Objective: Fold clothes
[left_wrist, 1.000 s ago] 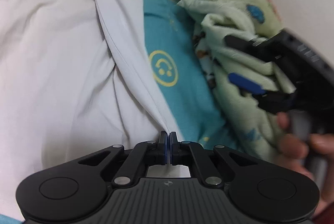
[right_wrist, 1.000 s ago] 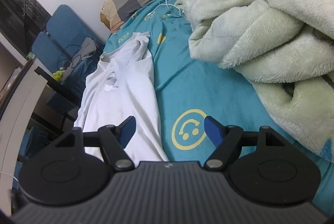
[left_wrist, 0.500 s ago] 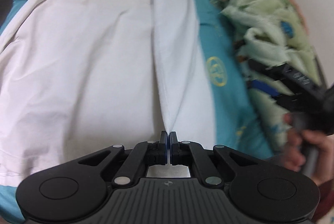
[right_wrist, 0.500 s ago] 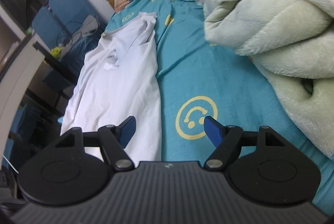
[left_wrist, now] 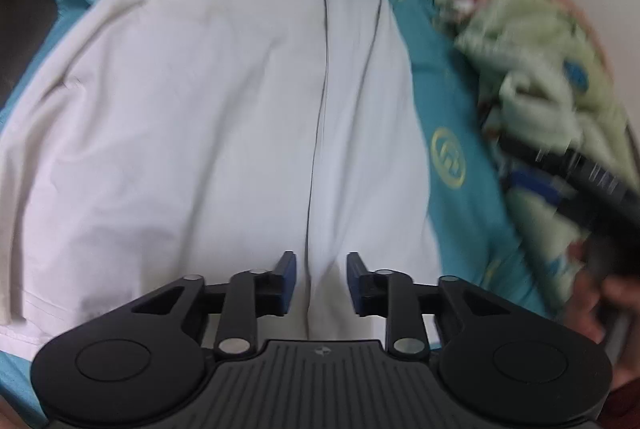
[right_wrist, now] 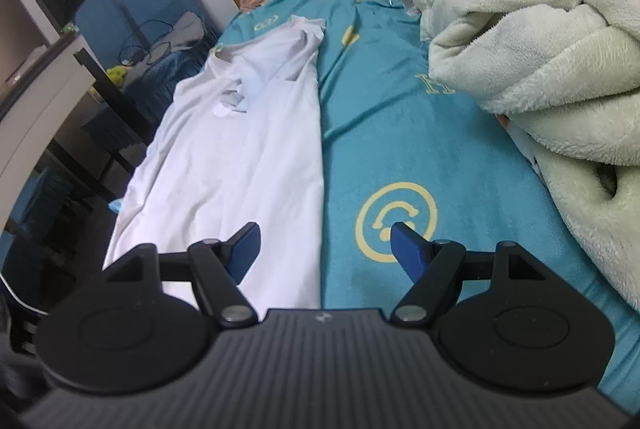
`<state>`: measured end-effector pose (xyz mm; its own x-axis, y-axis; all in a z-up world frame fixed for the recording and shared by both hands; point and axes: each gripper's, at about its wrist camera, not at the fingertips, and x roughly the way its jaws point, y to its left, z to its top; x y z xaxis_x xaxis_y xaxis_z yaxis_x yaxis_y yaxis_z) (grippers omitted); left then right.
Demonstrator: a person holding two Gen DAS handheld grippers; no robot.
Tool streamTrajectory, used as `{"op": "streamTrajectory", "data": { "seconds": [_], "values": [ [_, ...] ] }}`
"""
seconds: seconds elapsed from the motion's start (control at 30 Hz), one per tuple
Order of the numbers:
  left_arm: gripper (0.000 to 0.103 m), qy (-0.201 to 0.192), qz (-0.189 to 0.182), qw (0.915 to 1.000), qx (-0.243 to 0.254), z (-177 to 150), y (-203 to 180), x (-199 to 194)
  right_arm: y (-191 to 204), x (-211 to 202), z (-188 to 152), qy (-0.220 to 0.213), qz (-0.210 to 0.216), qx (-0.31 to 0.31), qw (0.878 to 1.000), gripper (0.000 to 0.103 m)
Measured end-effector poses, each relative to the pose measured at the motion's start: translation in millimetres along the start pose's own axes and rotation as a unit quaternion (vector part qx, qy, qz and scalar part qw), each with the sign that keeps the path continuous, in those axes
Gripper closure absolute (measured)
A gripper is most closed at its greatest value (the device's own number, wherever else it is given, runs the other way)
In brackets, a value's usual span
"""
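On the teal smiley-print bedsheet (right_wrist: 400, 133) the white cotton T-shirt (right_wrist: 248, 149) lay lengthwise, its right side turned inward along a straight crease. My left gripper (left_wrist: 317, 279) stood parted over the hem, holding nothing; my right gripper (right_wrist: 325, 243) hung spread wide beside the shirt's edge. I judged a lengthwise fold in hand; next needs regripping
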<state>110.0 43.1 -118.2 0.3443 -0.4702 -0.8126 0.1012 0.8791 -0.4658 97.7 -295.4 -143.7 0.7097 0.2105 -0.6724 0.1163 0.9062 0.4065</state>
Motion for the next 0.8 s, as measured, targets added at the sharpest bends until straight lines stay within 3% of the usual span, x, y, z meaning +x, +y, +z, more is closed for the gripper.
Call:
{"op": "streamTrajectory", "data": {
  "seconds": [0.07, 0.13, 0.33, 0.47, 0.63, 0.7, 0.8],
  "values": [
    [0.048, -0.030, -0.011, 0.9986, -0.041, 22, 11, -16, 2, -2, -1, -0.006, 0.005, 0.000, 1.000, 0.029],
    [0.047, -0.063, -0.007, 0.9944, -0.085, 48, 26, -28, 4, -4, -1, -0.011, 0.011, 0.000, 1.000, 0.029],
    [0.047, -0.188, 0.044, 0.9570, -0.216, 150, 98, -27, 5, 16, 1, 0.003, 0.010, 0.002, 1.000, 0.029],
    [0.044, -0.220, 0.051, 0.9325, -0.282, 190, 152, 0, 7, 36, 4, 0.011, -0.001, -0.004, 1.000, 0.029],
    [0.044, -0.225, 0.024, 0.9143, -0.336, 217, 209, 41, 8, 59, 8, 0.021, -0.006, -0.010, 1.000, 0.030],
    [0.044, -0.220, 0.005, 0.9153, -0.337, 226, 227, 60, 6, 67, 10, 0.024, 0.001, -0.004, 1.000, 0.030],
    [0.045, -0.240, 0.009, 0.9108, -0.336, 237, 243, 76, 7, 81, 11, 0.032, -0.001, -0.003, 0.999, 0.030]
  ]
}}
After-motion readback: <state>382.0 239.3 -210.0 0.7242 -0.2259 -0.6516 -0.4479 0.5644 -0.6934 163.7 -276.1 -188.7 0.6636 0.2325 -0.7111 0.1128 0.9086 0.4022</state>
